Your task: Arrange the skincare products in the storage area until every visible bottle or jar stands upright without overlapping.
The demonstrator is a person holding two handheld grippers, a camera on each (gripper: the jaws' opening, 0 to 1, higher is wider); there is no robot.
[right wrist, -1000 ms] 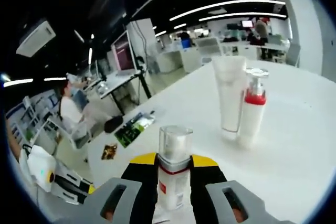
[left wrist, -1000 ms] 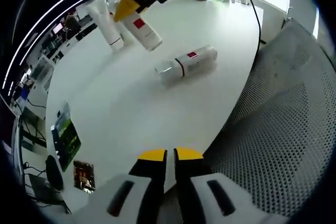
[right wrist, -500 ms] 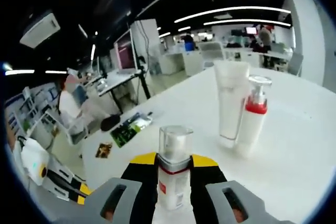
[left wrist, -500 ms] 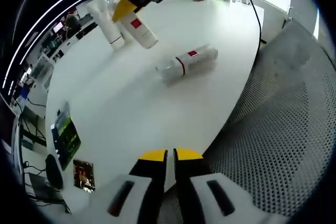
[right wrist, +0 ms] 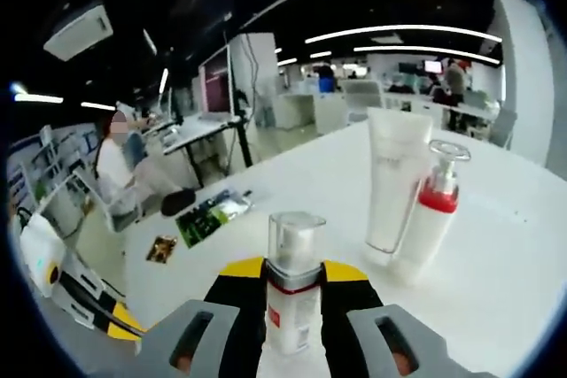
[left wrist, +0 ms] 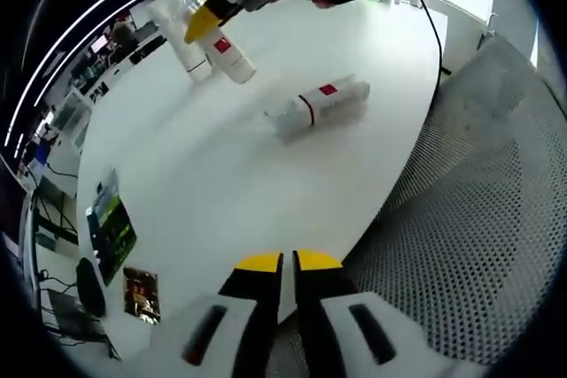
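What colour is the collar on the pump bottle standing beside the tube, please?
Red, on the white pump bottle; clearest in the right gripper view.

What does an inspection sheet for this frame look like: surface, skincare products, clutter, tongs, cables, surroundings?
Surface: white round table, mostly bare.
Job's things: white tube and red-collared pump bottle stand upright side by side; clear-capped bottle held upright in the right tongs; another bottle lies on its side mid-table.
Clutter: green packet and small dark packet near the table edge.
Tongs: right tongs shut on the clear-capped bottle, next to the standing pair; left tongs shut, holding nothing, at the near table edge.
Cables: black cable running across the far side of the table.
Surroundings: open office with desks, monitors, ceiling light strips, a seated person; perforated white panel beside the table.
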